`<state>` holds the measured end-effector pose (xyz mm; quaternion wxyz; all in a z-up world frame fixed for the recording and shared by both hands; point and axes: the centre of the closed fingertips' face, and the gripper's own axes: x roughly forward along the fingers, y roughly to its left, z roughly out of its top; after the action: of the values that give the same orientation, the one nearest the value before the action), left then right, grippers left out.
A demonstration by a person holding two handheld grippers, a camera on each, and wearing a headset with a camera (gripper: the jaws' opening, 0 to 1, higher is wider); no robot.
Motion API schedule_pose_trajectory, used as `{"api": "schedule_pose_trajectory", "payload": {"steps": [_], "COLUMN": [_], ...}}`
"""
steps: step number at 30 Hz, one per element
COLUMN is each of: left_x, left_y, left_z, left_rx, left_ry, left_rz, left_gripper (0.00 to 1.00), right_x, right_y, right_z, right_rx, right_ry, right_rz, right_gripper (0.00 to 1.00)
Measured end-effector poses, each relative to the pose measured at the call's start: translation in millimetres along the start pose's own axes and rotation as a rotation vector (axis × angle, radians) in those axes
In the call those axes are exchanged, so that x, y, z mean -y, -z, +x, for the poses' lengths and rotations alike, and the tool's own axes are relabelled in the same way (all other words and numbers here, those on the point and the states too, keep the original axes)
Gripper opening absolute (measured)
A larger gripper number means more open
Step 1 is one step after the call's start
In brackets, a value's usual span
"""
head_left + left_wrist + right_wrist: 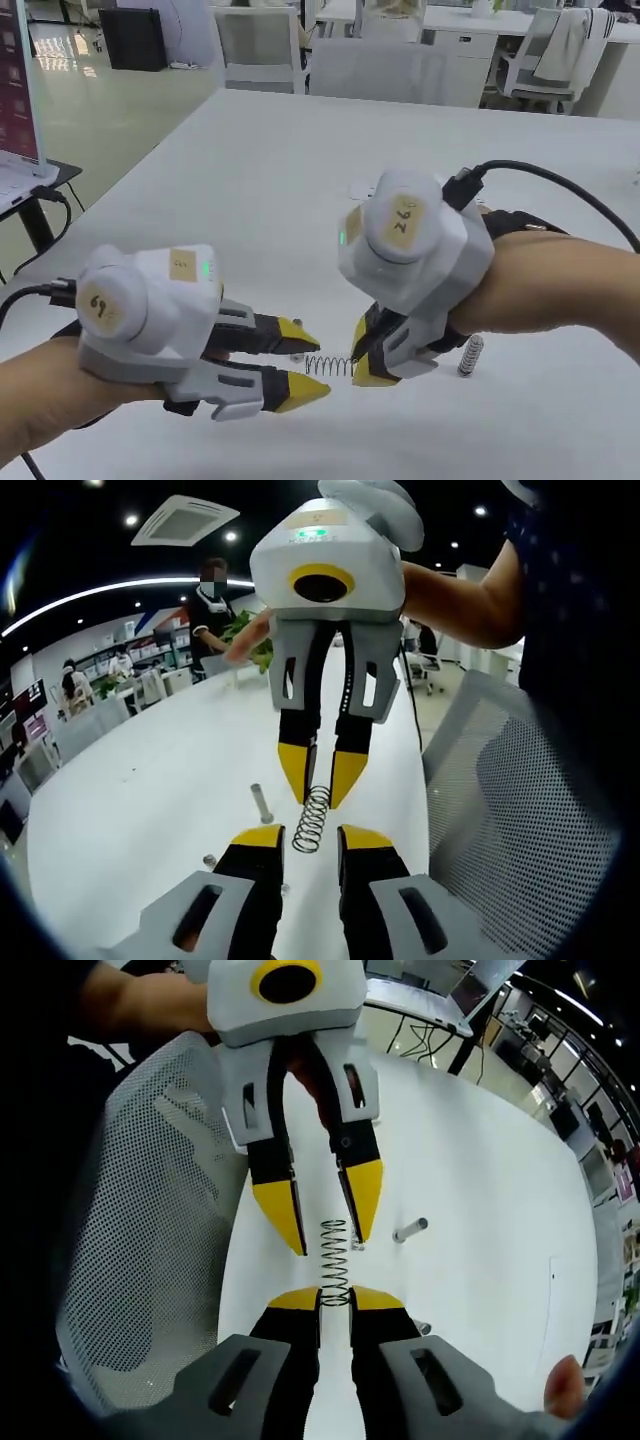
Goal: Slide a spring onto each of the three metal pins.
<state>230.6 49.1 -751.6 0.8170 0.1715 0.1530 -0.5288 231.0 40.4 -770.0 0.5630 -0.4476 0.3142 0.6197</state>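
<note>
The white table (250,180) ran from the near edge far back into the room, its top plain and smooth. A bare metal pin (262,803) stood upright on it near the middle, just on the far side of the work. Close by, nearer the left, sat a small round bit (208,861), too small to tell. To the right a coiled piece (470,355) stood slightly tilted on the top. Farther back lay a pale flat scrap (360,190).
</note>
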Motion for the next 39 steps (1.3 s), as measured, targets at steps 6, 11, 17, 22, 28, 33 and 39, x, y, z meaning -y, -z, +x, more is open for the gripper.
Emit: {"api": "schedule_pose_trajectory", "payload": {"steps": [6, 11, 17, 22, 28, 33, 39], "left_x": [0.5, 0.8, 1.4, 1.5, 1.7, 1.6, 2.2], "left_y": [0.0, -0.7, 0.0, 1.1, 2.5, 2.0, 1.4], "left_z": [1.1, 2.4, 3.9, 4.5, 4.9, 5.6, 5.5], "left_rx": [-0.002, -0.003, -0.009, -0.013, -0.017, -0.016, -0.015], "left_ry": [0.002, 0.001, 0.003, 0.006, 0.009, 0.011, 0.011], "left_rz": [0.005, 0.018, 0.025, 0.028, 0.028, 0.03, 0.031], "left_gripper": [0.09, 0.06, 0.04, 0.04, 0.03, 0.03, 0.03], "right_x": [-0.8, -1.5, -1.7, -2.0, -1.5, -2.4, -4.1], "right_y": [-2.0, -2.1, -0.8, -1.0, -6.0, -11.8, -18.9], "right_z": [0.0, 0.0, -0.7, -2.1, -11.1, -18.1, -23.8], "right_rx": [0.005, 0.003, 0.001, 0.003, 0.024, 0.043, 0.048], "right_ry": [-0.001, -0.003, -0.002, 0.0, 0.006, 0.015, 0.032], "right_rz": [-0.009, -0.015, -0.013, -0.011, 0.001, -0.002, -0.026], "right_gripper": [0.08, 0.08, 0.08, 0.08, 0.08, 0.08, 0.08]}}
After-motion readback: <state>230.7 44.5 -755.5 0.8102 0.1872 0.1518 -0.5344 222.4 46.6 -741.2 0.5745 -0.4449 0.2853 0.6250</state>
